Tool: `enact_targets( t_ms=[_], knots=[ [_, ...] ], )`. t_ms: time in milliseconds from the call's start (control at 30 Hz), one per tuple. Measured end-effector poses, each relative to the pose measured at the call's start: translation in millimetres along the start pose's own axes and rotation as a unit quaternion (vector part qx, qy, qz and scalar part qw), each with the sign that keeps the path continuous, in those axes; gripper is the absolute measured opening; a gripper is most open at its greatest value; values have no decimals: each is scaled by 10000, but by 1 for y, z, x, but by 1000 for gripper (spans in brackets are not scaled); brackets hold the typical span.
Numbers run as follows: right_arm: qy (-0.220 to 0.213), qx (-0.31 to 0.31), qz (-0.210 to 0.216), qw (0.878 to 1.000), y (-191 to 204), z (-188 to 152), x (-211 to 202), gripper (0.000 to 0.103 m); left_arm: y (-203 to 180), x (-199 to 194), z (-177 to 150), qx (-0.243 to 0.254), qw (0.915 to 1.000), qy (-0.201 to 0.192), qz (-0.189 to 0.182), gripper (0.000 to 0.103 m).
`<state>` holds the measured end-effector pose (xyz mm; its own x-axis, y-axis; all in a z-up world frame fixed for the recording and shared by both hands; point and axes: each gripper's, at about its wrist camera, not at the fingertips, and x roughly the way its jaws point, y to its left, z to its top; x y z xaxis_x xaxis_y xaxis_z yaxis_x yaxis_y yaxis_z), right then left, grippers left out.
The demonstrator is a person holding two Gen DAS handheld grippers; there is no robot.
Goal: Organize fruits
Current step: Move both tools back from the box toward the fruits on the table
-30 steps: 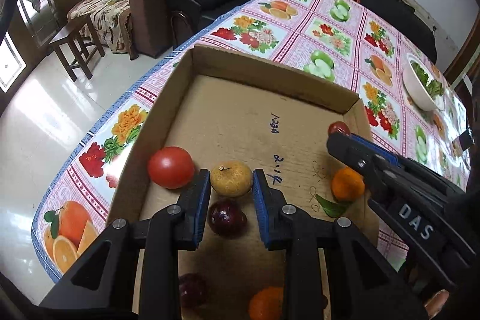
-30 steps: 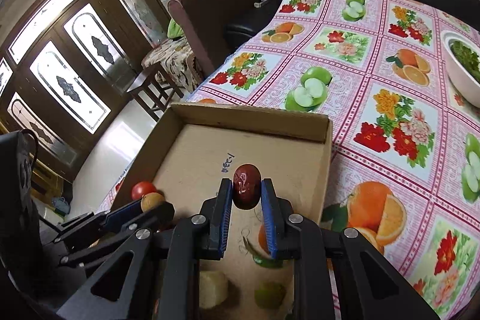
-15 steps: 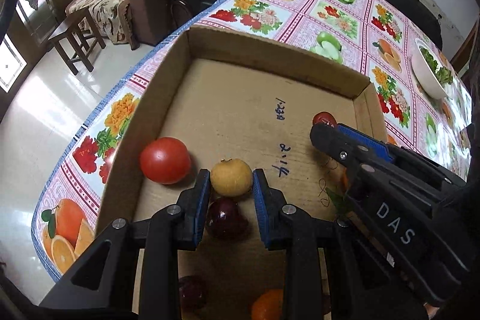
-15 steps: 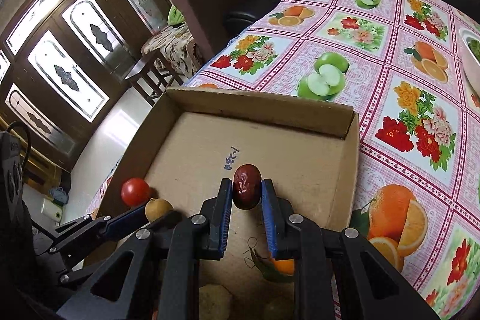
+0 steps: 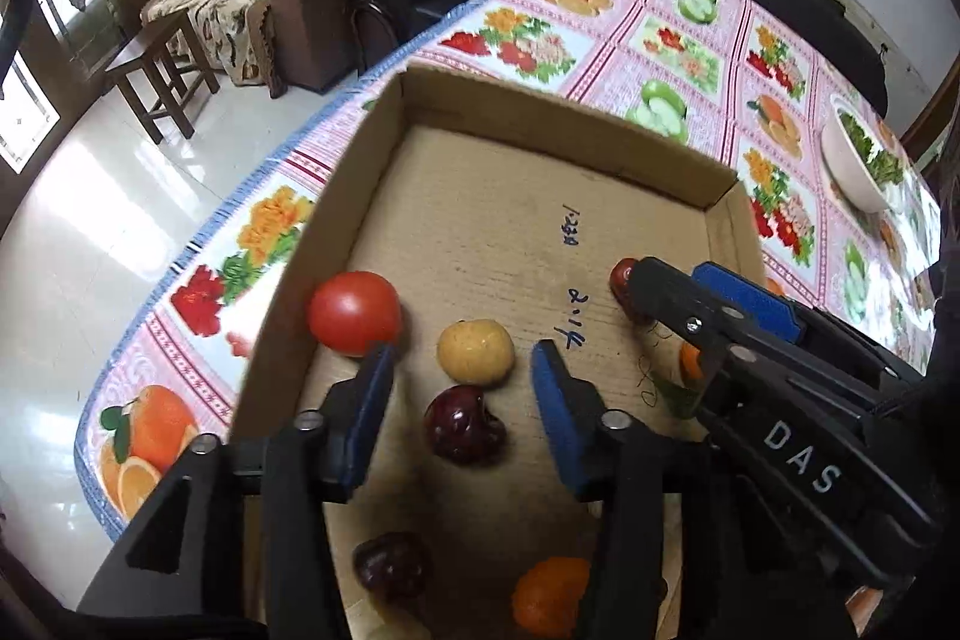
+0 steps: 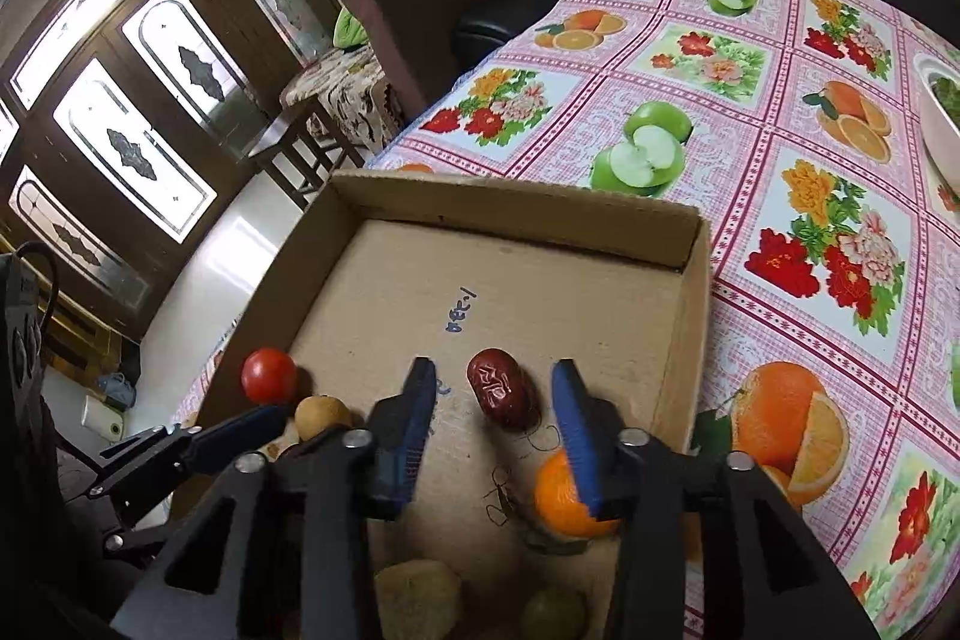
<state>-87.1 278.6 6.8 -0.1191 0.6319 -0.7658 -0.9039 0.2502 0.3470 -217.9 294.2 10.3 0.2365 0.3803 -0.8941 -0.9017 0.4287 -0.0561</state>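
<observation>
1. Our left gripper (image 5: 462,370) has just been opening: its 2 blue pads stand wide, and the yellow-brown fruit (image 5: 475,351) sits between them with bare cardboard on both sides, so nothing presses on it. We judge it was let go here to rest on the floor of the cardboard box (image 5: 528,130).
2. Our right gripper (image 6: 492,394) has likewise just been opening to a moderate gap. The red date (image 6: 503,389) lies on the box floor between the pads, apart from both, seemingly set down and free.
3. Just nearer than the yellow-brown fruit lies a dark red fruit (image 5: 463,424), close to touching it; the tomato (image 5: 354,313) rests against the left wall, beside the left pad. This cluster reads as 1 group being gathered at the left side.
4. The orange (image 6: 567,499) sits near the right wall, partly behind the right pad, with the date just beyond it. We judge that the right side takes a 2nd group.
5. At the near edge, another dark fruit (image 5: 393,565) and a small orange fruit (image 5: 551,601) wait, partly hidden by the gripper bodies.
6. The box stands on the fruit-print tablecloth (image 6: 780,112), near its edge, and a white bowl (image 5: 852,166) of greens stands well apart.
7. Both grippers tilt down into the box, which suits lowering fruit gently.
</observation>
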Motion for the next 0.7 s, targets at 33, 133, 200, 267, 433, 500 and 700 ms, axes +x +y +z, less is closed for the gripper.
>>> enact_targets(
  t_ms=[33,133,200,267,433,500,700],
  knots=[
    [-37,15,15,10000,0,-1,-4,44,1,-2,-1,-13,10000,-8,-35,56],
    [-141,24,74,9999,0,-3,-16,44,5,-7,-2,-71,9999,-20,-114,56],
    [-198,19,99,9998,0,-6,-24,44,8,-11,-5,-127,9997,-24,-215,56],
    [-249,53,118,9996,-1,-9,-32,44,10,-14,-7,-170,9995,-39,-277,56],
    [-412,177,180,9988,-7,-24,-58,45,9,-27,-18,-182,9985,-93,-511,56],
    [-492,230,185,9984,-10,-31,-69,47,7,-35,-23,-153,9979,-155,-611,56],
    [-742,391,193,9963,-25,-56,-105,47,-9,-59,-39,82,9953,-307,-910,56]
  ],
)
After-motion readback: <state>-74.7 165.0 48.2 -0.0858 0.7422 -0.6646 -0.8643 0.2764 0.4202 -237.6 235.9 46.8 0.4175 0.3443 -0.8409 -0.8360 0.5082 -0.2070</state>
